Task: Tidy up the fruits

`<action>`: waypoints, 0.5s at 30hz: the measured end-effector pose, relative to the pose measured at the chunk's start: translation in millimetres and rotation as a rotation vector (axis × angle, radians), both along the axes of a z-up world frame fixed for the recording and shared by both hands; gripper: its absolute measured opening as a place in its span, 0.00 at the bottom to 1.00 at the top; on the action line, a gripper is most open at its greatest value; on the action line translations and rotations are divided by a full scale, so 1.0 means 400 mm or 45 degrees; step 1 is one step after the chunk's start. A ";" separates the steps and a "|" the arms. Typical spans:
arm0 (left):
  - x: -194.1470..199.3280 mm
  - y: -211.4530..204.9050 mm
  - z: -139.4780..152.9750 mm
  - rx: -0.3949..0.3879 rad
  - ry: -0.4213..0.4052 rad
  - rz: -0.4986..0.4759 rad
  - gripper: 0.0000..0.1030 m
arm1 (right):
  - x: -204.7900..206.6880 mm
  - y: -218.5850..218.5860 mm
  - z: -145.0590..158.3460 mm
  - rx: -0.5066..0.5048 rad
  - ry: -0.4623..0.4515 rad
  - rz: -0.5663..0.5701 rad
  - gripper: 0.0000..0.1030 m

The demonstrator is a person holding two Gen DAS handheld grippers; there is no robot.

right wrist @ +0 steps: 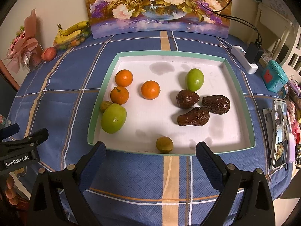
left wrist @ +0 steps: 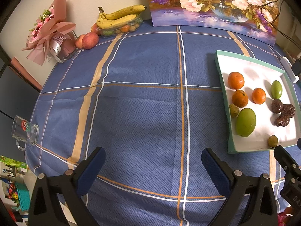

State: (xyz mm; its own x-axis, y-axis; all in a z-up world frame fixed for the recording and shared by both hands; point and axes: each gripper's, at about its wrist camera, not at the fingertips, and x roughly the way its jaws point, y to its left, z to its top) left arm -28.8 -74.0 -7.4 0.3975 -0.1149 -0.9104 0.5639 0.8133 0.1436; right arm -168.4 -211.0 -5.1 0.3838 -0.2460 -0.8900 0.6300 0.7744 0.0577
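A white tray with a green rim [right wrist: 101, 98] lies on the blue checked tablecloth; it also shows in the left wrist view [left wrist: 223, 86]. In it are three oranges [right wrist: 150, 90], a large green fruit [right wrist: 113, 118], a smaller green fruit [right wrist: 194, 79], three brown dates [right wrist: 193, 116] and two small olive-green fruits [right wrist: 164, 144]. My right gripper [right wrist: 150, 154] is open and empty, at the tray's near rim. My left gripper [left wrist: 153, 162] is open and empty over bare cloth, left of the tray.
At the back left stand a container of bananas and small fruit [left wrist: 120, 21], two apples [left wrist: 90, 40] and a pink bouquet [left wrist: 49, 30]. A flower painting [right wrist: 158, 7] leans at the back. A glass mug [left wrist: 25, 131] sits at the left edge; a phone [right wrist: 280, 131], charger and teal box at the right.
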 end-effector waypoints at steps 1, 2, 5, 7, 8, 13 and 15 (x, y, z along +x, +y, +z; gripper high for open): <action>0.000 -0.001 0.000 -0.001 0.000 0.000 1.00 | 0.000 -0.001 -0.001 0.001 0.001 -0.001 0.94; 0.000 -0.001 0.000 0.000 0.000 0.000 1.00 | 0.000 -0.002 -0.001 0.002 0.001 -0.002 0.94; 0.001 -0.001 0.000 0.000 0.000 -0.001 1.00 | 0.000 -0.002 -0.002 0.001 0.003 0.001 0.94; 0.001 -0.001 -0.001 0.000 0.000 -0.001 1.00 | 0.000 -0.001 -0.001 0.001 0.005 0.003 0.94; 0.000 0.001 -0.001 0.000 0.000 -0.001 1.00 | 0.001 -0.001 -0.001 0.000 0.006 0.004 0.94; 0.001 0.000 -0.001 0.000 0.000 -0.003 1.00 | 0.002 0.000 -0.002 -0.004 0.013 0.006 0.94; 0.001 0.001 -0.001 0.000 0.000 -0.003 1.00 | 0.002 0.001 -0.002 -0.008 0.015 0.008 0.94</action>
